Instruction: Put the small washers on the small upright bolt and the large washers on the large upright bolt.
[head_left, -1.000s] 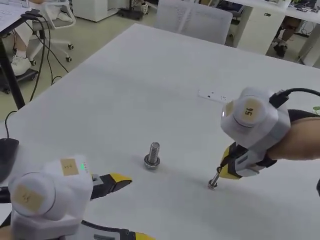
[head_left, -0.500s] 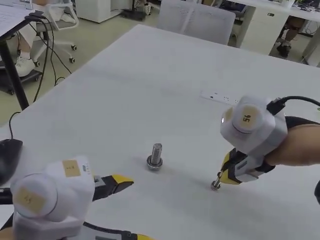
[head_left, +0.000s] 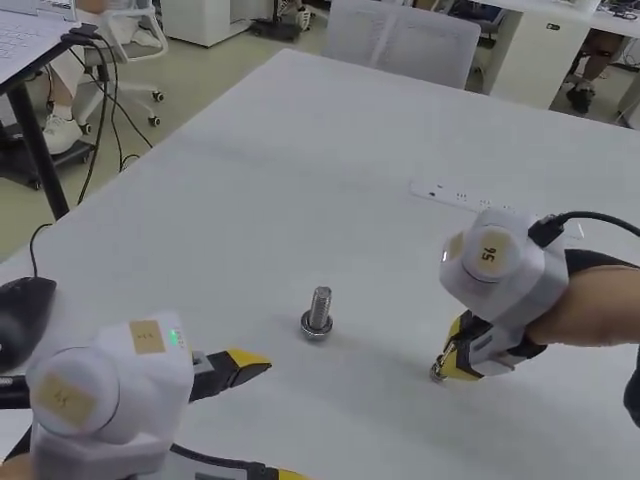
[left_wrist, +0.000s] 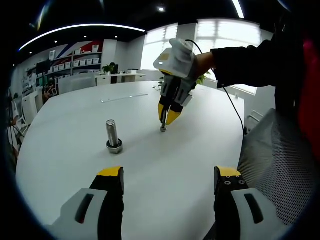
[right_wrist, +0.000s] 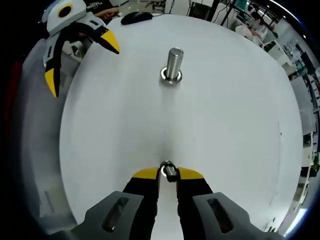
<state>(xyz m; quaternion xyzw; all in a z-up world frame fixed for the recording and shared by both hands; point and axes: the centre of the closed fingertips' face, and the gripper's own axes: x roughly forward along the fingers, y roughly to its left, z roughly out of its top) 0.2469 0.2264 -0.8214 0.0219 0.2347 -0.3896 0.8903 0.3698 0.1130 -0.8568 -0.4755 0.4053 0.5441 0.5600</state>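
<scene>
Head view: on the white table (head_left: 300, 150) the large bolt (head_left: 319, 311) stands upright near the middle; to its right the right gripper (head_left: 443, 368) points down at the small bolt (head_left: 437, 373), jaws drawn close; the left gripper (head_left: 262, 418) hangs at the near left, jaws wide. Left gripper view: its jaws spread wide over bare table; the large bolt stands beyond on the left, the small bolt further right under the other claw. Right gripper view: its narrow jaws pinch the small bolt's top; the large bolt stands beyond, well apart.
</scene>
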